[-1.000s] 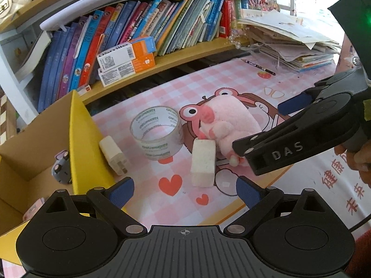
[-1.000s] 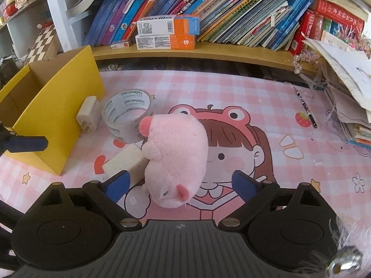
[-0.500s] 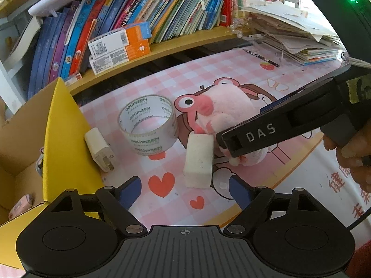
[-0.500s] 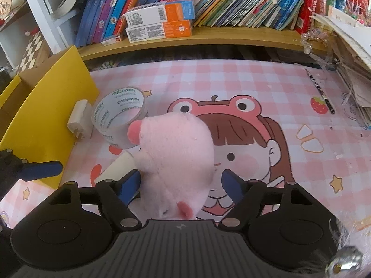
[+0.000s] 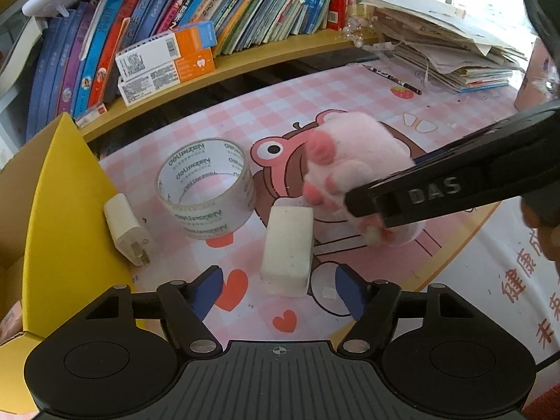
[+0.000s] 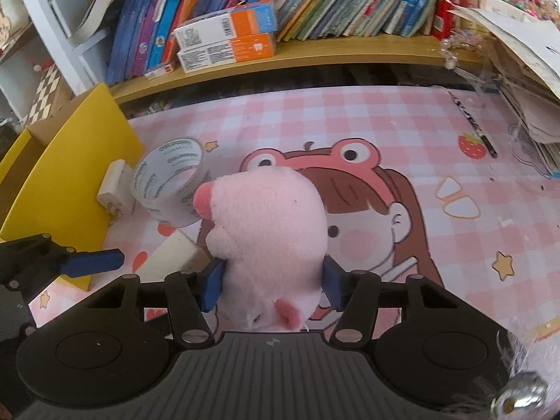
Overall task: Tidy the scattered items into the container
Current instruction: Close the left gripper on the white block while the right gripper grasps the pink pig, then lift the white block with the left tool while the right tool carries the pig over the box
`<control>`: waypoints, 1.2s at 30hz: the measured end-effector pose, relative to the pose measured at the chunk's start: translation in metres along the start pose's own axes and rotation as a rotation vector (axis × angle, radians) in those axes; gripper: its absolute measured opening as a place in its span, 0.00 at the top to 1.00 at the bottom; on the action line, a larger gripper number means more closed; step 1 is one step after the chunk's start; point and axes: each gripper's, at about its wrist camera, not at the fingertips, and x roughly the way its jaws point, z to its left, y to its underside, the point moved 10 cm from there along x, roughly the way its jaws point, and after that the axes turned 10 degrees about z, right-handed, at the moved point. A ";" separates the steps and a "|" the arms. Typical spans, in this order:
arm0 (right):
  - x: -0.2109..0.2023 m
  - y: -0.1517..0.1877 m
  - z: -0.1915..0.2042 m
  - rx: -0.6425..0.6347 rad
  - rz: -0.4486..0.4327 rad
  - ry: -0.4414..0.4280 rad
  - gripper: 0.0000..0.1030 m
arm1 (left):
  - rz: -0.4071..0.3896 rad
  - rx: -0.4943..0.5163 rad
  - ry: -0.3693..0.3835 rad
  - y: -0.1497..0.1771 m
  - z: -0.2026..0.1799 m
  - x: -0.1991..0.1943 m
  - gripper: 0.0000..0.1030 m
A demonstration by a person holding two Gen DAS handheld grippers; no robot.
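A pink plush pig (image 6: 266, 231) lies on the pink checked mat, and my right gripper (image 6: 271, 285) is shut on its rear end; it also shows in the left wrist view (image 5: 353, 171) under the right gripper's black arm. My left gripper (image 5: 280, 292) is open and empty, just short of a white foam block (image 5: 288, 248). A clear tape roll (image 5: 204, 187) and a white charger plug (image 5: 127, 234) lie next to the yellow cardboard box (image 5: 70, 210) at the left.
A low wooden shelf (image 6: 315, 56) with books and two orange-and-white boxes (image 6: 224, 38) runs along the back. A paper stack (image 5: 448, 49) sits at the back right, with a pen (image 5: 392, 78) beside it.
My right gripper has moved forward around the plush pig and closed its fingers on it. My left gripper has come closer to the foam block, still open.
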 end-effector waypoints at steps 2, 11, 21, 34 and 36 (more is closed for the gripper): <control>-0.001 0.002 -0.002 0.008 0.002 0.000 0.47 | 0.004 -0.001 0.005 0.000 -0.001 0.002 0.40; -0.001 0.006 -0.005 0.011 0.005 0.008 0.47 | 0.029 -0.030 0.047 -0.001 -0.002 0.016 0.60; -0.003 0.009 -0.002 0.004 0.006 0.016 0.47 | 0.035 -0.036 0.074 0.000 0.001 0.019 0.75; -0.022 0.025 0.006 -0.004 -0.002 0.013 0.47 | -0.018 -0.003 0.064 0.006 0.003 -0.018 0.77; -0.025 0.029 0.007 -0.004 -0.003 0.013 0.47 | -0.030 -0.006 0.061 0.009 0.003 -0.026 0.77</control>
